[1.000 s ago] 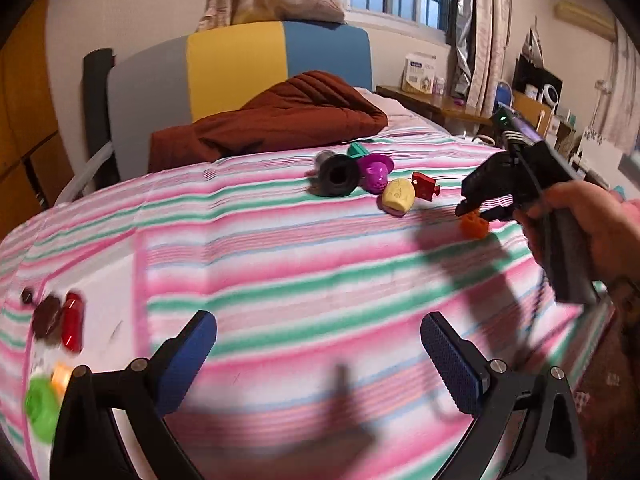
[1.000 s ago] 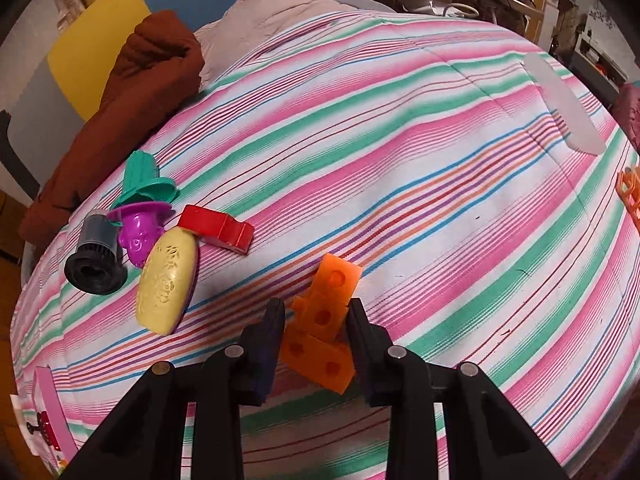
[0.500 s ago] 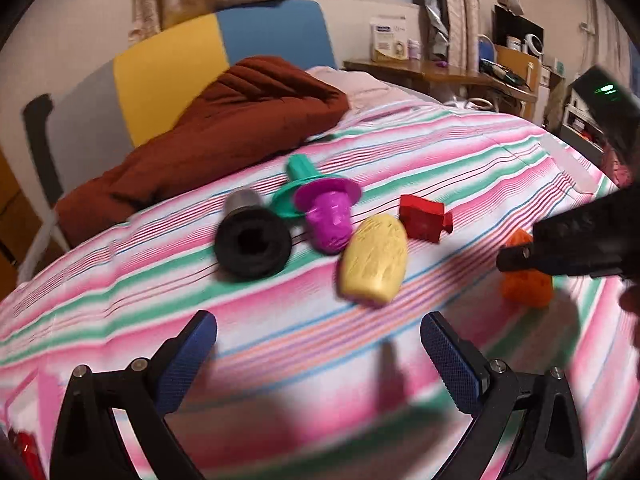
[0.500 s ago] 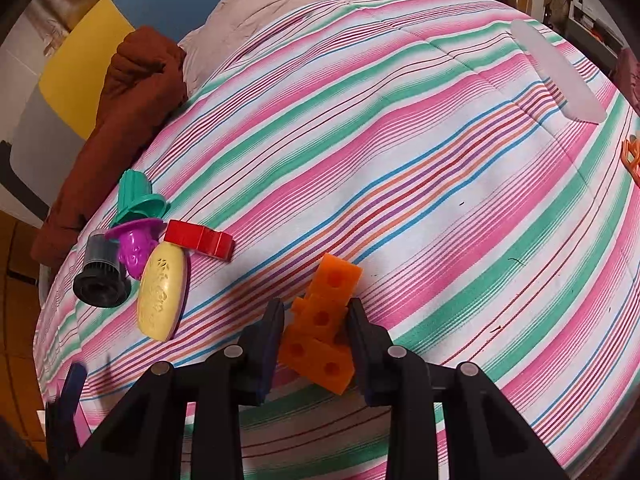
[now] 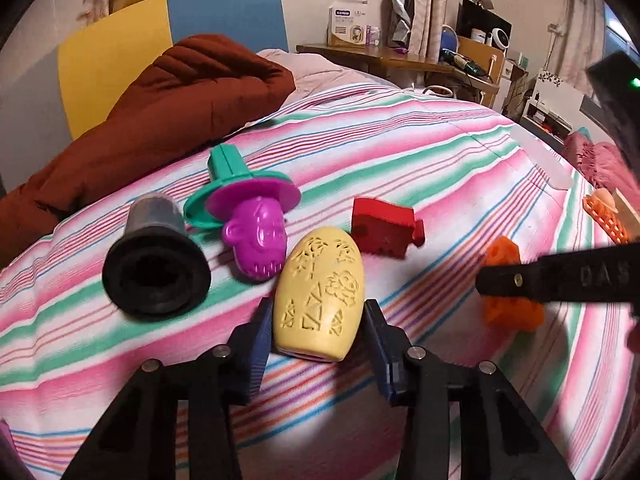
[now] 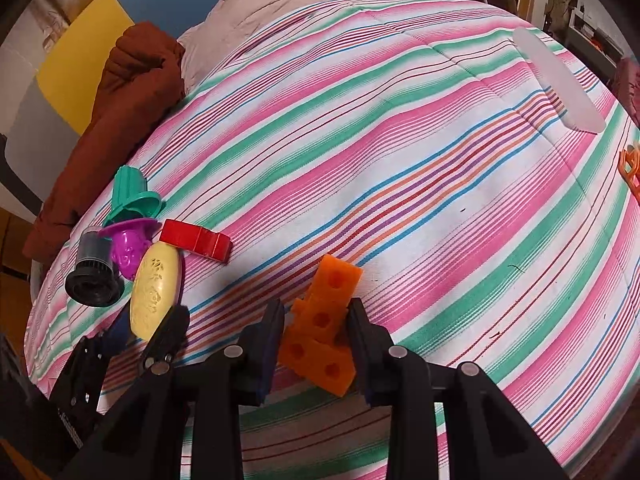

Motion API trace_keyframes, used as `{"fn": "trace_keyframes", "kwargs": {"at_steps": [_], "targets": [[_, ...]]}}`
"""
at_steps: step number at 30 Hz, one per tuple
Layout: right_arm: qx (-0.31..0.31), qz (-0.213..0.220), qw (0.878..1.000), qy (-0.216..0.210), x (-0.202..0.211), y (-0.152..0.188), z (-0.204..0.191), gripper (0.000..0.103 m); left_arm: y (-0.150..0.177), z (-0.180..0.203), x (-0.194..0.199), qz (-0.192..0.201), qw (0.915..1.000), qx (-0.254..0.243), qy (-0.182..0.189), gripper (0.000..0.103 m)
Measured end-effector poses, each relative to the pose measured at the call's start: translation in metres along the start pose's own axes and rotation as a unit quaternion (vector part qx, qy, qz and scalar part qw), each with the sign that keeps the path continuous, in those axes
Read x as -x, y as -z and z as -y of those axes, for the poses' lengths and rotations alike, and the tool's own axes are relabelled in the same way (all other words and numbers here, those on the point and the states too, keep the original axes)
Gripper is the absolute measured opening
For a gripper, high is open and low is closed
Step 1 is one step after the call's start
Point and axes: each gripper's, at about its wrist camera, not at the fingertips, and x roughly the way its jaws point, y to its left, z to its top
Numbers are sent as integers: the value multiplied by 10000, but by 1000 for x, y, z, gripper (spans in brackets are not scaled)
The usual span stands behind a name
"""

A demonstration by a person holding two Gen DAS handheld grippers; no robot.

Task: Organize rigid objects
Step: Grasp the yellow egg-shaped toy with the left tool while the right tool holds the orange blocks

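Left wrist: striped bedspread (image 5: 400, 152), wooden desk (image 5: 392, 56) behind.

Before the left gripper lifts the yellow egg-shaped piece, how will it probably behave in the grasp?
The yellow egg-shaped piece looks like hard plastic, so probably stiff and light. Its sides curve between the left gripper fingers, so it may slip or pivot. The embossed pattern might add a little friction. If released on the striped bedcover, it could roll sideways.

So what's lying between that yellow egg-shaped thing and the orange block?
Just bare striped bedspread between the yellow carved egg-shaped toy and the orange holed block, clearest in the right wrist view.
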Motion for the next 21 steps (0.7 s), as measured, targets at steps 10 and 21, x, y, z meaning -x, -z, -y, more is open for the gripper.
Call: {"fn": "trace_keyframes", "kwargs": {"at_steps": [10, 21], "targets": [[130, 56, 9998, 114, 1, 1, -4, 32, 51, -3, 46, 46, 9998, 94, -141, 44], [337, 138, 9990, 247, 2, 3, -7, 32, 77, 1, 66, 64, 9993, 136, -340, 45]]}}
